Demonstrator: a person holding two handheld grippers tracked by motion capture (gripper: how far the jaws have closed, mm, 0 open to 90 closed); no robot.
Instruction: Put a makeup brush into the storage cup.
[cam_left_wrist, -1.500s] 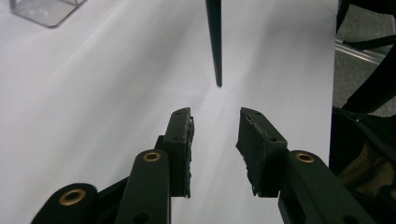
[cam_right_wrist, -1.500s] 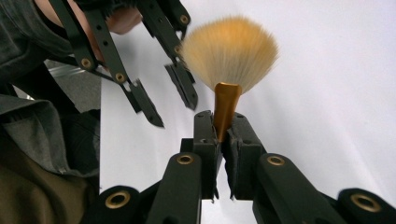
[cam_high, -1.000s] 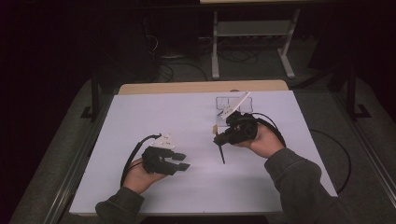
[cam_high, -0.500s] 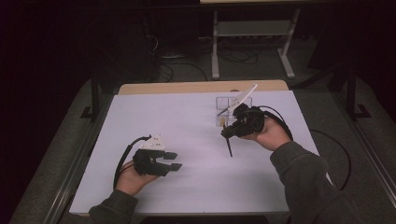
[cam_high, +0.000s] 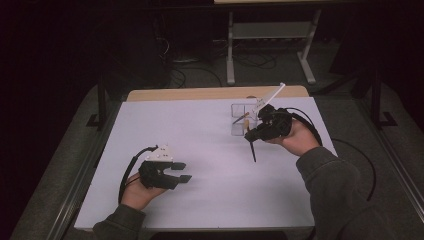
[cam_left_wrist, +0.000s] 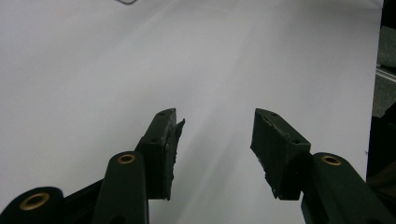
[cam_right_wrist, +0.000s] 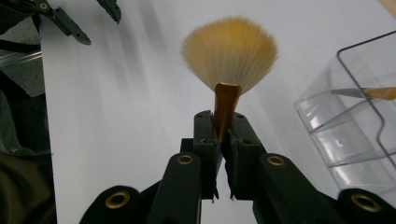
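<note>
the right hand-held gripper (cam_right_wrist: 223, 130) is clamped on the copper ferrule of a fan-shaped makeup brush with pale bristles (cam_right_wrist: 229, 53), its long axis tilted, handle pointing up-back over the clear plastic compartment organiser (cam_high: 243, 120) just beside it on the white table (cam_high: 200, 130), the right hand nearer.

A high camera looks forward and down over the white-covered desk (cam_high: 210, 150), while each gripper camera skims that same sheet close up.

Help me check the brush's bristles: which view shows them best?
The right gripper view: the fan brush spreads wide above the shut right hand-held gripper. The high view shows only a thin dark stick. The left gripper view gives bare table.
</note>
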